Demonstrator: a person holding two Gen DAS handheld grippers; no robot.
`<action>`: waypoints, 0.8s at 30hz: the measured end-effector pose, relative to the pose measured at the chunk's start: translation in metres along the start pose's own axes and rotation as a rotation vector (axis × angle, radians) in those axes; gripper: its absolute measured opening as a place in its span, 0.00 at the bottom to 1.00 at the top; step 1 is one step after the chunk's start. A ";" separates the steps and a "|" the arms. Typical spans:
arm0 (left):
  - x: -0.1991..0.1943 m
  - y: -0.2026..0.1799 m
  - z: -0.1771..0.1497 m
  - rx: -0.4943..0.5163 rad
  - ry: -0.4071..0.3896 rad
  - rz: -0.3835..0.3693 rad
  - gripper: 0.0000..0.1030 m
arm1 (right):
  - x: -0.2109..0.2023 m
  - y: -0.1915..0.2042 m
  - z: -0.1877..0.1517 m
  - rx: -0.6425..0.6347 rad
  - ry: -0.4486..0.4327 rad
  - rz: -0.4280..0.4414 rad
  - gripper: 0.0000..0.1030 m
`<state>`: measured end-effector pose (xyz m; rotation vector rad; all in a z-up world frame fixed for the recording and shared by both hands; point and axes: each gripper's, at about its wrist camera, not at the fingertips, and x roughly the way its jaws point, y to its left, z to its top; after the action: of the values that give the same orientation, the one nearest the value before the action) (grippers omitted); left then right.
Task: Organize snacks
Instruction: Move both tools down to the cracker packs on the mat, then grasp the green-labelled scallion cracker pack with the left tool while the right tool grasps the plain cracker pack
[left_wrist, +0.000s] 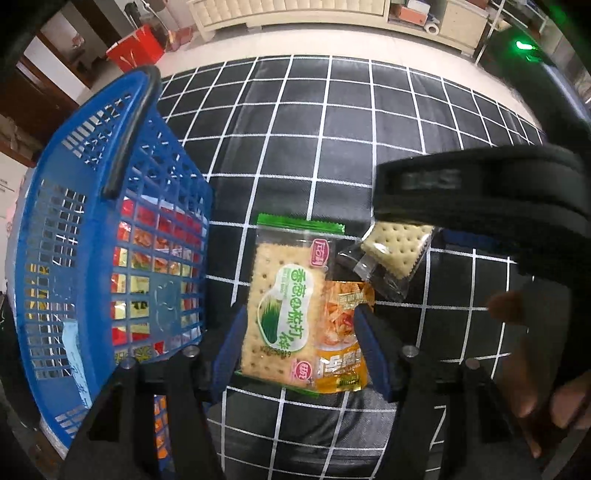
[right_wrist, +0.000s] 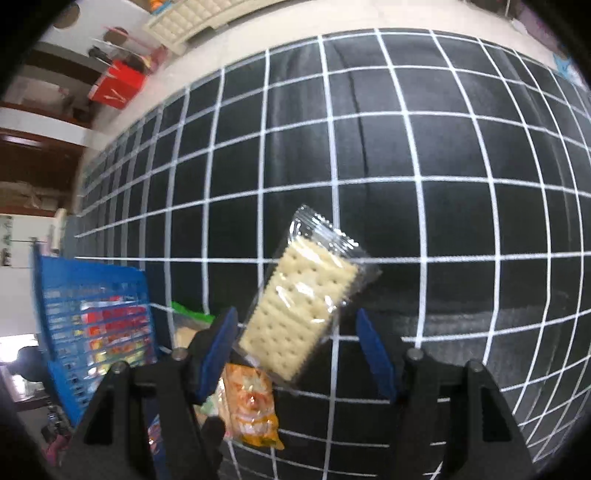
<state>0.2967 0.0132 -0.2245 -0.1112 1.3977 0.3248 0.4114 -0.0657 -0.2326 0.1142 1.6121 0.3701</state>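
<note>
Both grippers' jaws gape: the left gripper (left_wrist: 301, 345) straddles the green cracker packet (left_wrist: 284, 306) and should square up before closing, beside the blue basket (left_wrist: 74, 229), while the right gripper (right_wrist: 295, 350) frames a clear cracker pack (right_wrist: 303, 306).

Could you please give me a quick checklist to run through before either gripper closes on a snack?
1. Left gripper open: ok.
2. Left gripper straddling the green cracker pack and the overlapping orange packet; single item: not ok.
3. Right gripper open: ok.
4. Clear cracker pack between its fingers: ok, though tilted.
5. Basket close on the left: ok.
6. Room left in basket: cannot tell.
</note>
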 end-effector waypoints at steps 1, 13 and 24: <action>-0.002 0.003 -0.003 -0.012 0.000 -0.004 0.56 | 0.003 0.007 0.001 -0.014 0.004 -0.027 0.71; 0.021 0.012 -0.034 -0.001 0.020 -0.091 0.56 | -0.002 0.004 -0.033 -0.234 -0.004 -0.195 0.48; 0.032 -0.015 -0.036 0.078 -0.027 0.035 0.56 | -0.016 -0.084 -0.061 -0.210 -0.012 -0.159 0.49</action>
<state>0.2707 -0.0053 -0.2638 -0.0184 1.3847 0.2992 0.3653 -0.1600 -0.2410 -0.1703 1.5495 0.4113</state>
